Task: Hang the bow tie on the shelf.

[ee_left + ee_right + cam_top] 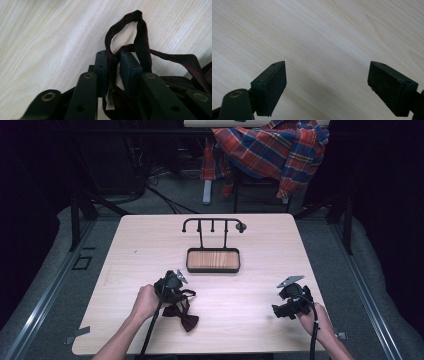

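Left claw [113, 71] clenched on the strap [141, 37] of the bow tie [183, 314], lower centre-left of the high view, on the counter [150, 245]. Right claw [327, 87] released, lower right, over bare wood. Likely step: lift the tie toward the rack [212, 224] at centre. Keep the pinch firm on the strap's loop; raise slowly so the bow hangs free.
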